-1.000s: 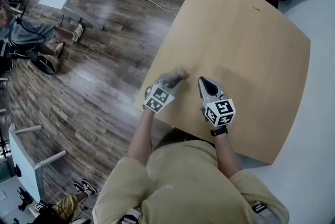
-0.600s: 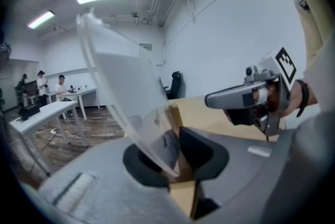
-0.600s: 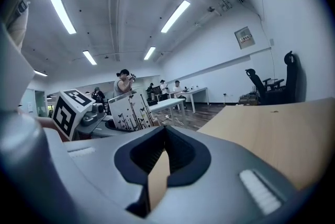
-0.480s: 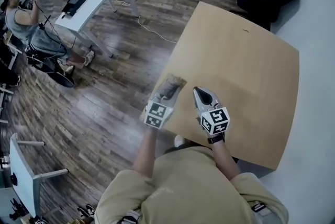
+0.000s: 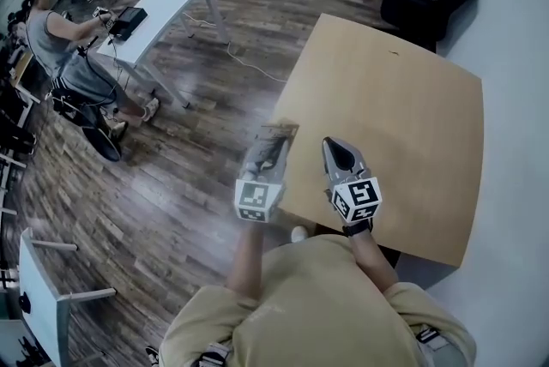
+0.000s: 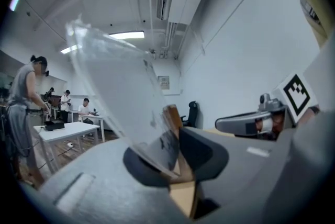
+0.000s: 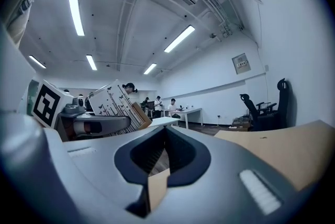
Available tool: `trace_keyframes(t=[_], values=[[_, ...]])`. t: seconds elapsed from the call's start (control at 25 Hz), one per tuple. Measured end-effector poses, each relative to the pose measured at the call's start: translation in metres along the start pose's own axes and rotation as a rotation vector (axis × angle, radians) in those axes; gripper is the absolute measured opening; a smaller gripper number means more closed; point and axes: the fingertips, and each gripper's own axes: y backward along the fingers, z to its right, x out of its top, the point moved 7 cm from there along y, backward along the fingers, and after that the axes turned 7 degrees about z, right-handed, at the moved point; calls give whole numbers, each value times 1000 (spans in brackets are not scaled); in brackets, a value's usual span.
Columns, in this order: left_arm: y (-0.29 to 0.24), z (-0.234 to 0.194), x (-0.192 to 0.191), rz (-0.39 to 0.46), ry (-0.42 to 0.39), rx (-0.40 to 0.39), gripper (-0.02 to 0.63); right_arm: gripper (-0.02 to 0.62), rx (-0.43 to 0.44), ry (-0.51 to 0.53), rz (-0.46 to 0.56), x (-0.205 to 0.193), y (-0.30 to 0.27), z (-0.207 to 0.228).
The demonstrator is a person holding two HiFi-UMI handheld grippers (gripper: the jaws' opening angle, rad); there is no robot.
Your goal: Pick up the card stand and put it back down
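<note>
My left gripper (image 6: 177,152) pinches the card stand (image 6: 118,92) by its wooden base, clear of the table (image 5: 412,99), over its near left edge. The clear sheet's length runs up from the jaws, leaning left. My right gripper (image 7: 166,134) sits beside it, jaws together, empty.

Held side by side and pointing level ahead, the left gripper (image 5: 269,153) is clamped on the clear card stand (image 6: 118,92), while the right gripper (image 5: 334,147) has its jaws seemingly closed on nothing.
</note>
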Motion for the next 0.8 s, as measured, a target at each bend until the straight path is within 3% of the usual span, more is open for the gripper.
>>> trace_keyframes(t=[0.32,0.8], values=[[17,26,21,107,7,8,55,5,-42,32,36,17,31,-6],[-11,108,28,113,18,-180,55,5,-219,40,66,29,113,28]])
